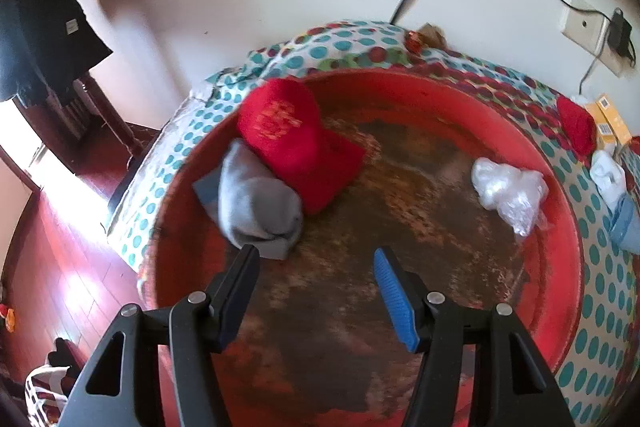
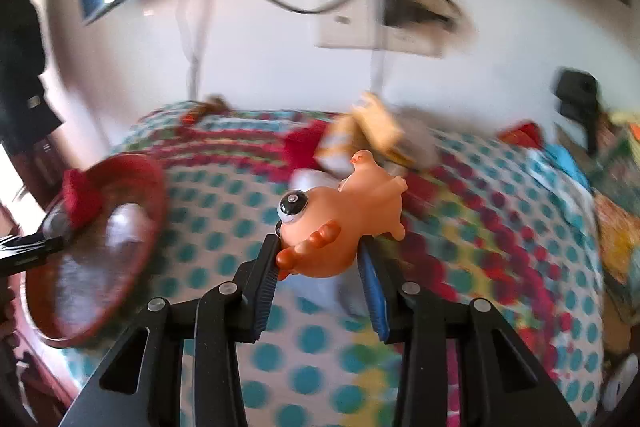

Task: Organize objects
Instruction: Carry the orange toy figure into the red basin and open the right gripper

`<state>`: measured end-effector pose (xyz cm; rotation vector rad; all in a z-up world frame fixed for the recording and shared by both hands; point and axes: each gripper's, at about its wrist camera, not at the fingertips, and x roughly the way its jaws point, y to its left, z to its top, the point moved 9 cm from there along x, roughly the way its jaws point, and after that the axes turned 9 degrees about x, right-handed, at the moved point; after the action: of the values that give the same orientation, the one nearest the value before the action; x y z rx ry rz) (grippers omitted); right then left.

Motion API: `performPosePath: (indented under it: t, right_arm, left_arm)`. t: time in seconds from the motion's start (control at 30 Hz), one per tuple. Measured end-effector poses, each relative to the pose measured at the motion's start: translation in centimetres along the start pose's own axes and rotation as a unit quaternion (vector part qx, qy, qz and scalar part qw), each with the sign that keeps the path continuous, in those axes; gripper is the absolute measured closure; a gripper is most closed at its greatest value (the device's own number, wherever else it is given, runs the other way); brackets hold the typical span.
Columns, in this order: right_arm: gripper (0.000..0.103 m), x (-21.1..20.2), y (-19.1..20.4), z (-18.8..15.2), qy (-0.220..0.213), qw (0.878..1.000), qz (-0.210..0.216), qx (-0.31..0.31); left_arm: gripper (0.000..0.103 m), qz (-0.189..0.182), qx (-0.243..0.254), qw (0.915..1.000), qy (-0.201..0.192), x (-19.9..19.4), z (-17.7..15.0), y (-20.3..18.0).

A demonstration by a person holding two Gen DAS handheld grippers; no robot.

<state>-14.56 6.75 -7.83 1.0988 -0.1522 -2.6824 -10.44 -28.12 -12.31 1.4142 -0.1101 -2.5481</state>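
Observation:
A round red basin (image 1: 560, 219) sits on a dotted cloth. It holds a grey sock (image 1: 256, 203), a red cloth item with gold print (image 1: 292, 143) and a crumpled clear plastic bag (image 1: 508, 191). My left gripper (image 1: 316, 259) hangs open and empty over the basin, just in front of the grey sock. My right gripper (image 2: 320, 251) is shut on an orange rubber toy with bulging eyes (image 2: 344, 219) and holds it above the cloth. The basin (image 2: 156, 195) lies to its left in the right wrist view.
The dotted cloth (image 2: 304, 343) covers the surface. A red pouch (image 1: 576, 127), yellow boxes (image 1: 612, 123), a white item (image 1: 608, 175) and a blue item (image 1: 628, 227) lie right of the basin. Wall sockets and cables (image 1: 592, 31) are behind. Wooden floor (image 1: 60, 267) is at left.

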Motion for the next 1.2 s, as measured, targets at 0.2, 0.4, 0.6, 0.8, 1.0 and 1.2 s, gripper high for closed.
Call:
performPosePath:
  t: [0.2,0.4,0.6,0.8,1.0,1.2]
  right_arm:
    - [0.066,0.8,8.7,0.0,0.008,0.997,0.065,-0.05]
    - [0.066,3.0,16.7,-1.0,0.031,0.988,0.109,-0.102]
    - [0.066,6.5,22.4,-1.8,0.054,0.98,0.121,-0.151]
    - [0.067,10.2,25.4,-2.5,0.08,0.972,0.116,-0.186]
    - [0.066,12.5,25.8,-3.5,0.103,0.969,0.106,-0.2]
    - [0.064,12.8,25.6,-3.4,0.111,0.968,0.102,-0.202]
  left_arm:
    - [0.042,0.003,-0.028,0.9996,0.005,0.4,-0.2,2.6]
    - [0.042,-0.007,-0.044,0.999,0.009,0.8,-0.7,4.0]
    - [0.042,-0.007,-0.045,0.9989,0.011,1.1,-0.9,4.4]
    - [0.042,-0.016,-0.04,0.999,0.012,1.6,-0.9,4.1]
    - [0.042,-0.017,-0.037,0.999,0.016,2.0,-1.0,3.9]
    - [0.042,-0.015,-0.034,0.999,0.022,2.3,-1.3,3.8]
